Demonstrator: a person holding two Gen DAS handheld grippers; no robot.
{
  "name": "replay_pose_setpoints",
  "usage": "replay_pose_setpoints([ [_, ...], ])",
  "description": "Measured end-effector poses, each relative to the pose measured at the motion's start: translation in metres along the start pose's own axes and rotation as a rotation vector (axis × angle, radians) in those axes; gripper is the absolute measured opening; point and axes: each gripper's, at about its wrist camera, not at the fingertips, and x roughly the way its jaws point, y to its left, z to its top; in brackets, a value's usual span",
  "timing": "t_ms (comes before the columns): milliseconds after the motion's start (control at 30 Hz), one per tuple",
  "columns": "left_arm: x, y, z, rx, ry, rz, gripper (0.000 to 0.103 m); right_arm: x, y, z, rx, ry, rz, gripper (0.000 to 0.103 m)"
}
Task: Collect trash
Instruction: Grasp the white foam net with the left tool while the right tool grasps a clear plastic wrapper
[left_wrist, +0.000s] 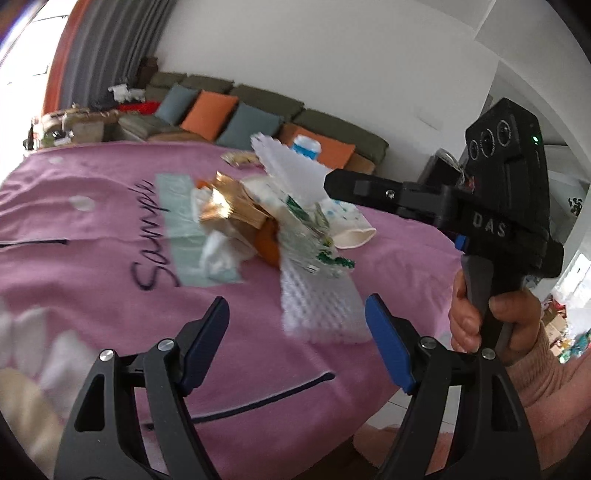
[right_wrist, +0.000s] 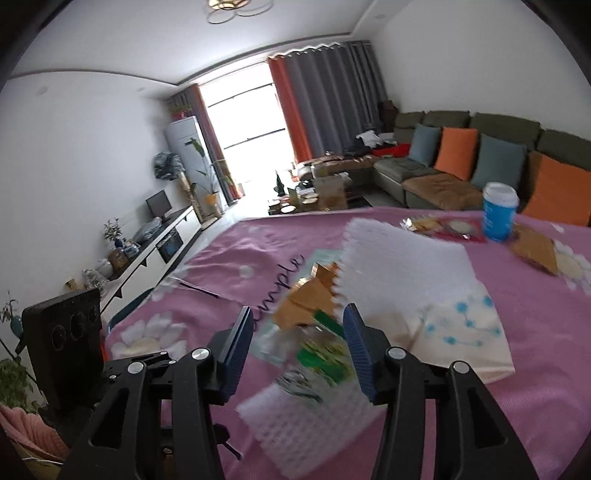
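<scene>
On the pink-clothed surface (left_wrist: 110, 229) lies a trash heap (left_wrist: 266, 221); the left hand-held gripper (left_wrist: 295, 325) and right hand-held gripper (right_wrist: 295, 332) hover spread apart, gripping nothing.

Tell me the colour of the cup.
Blue with a white lid, clearest in the right wrist view.

Pink flowered cloth (right_wrist: 535, 350) – trash heap (right_wrist: 369, 295) mid-surface, blue cup (right_wrist: 498, 214) far side.

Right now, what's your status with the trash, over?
Left gripper open, empty. Right gripper open, nothing gripped. Crumpled pile of gold, green and white wrappers loose on the pink blanket. Blue paper cup behind, not blocking.
</scene>
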Motion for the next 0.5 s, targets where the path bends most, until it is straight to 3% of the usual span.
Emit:
replay_pose_setpoints([
  [167, 0.026, -0.004, 0.0, -0.018, 0.073, -0.017, 0.067, 0.011, -0.005, -0.01, 0.013, 0.035, -0.027, 0.051],
  [400, 0.045, -0.005, -0.001, -0.04, 0.109, -0.033, 0.033, 0.023, -0.005, -0.017, 0.01, 0.074, -0.052, 0.056],
  [500, 0.043, 0.0, -0.002, -0.05, 0.107, -0.029, 0.024, 0.024, -0.01, -0.02, 0.026, 0.09, -0.057, 0.051],
])
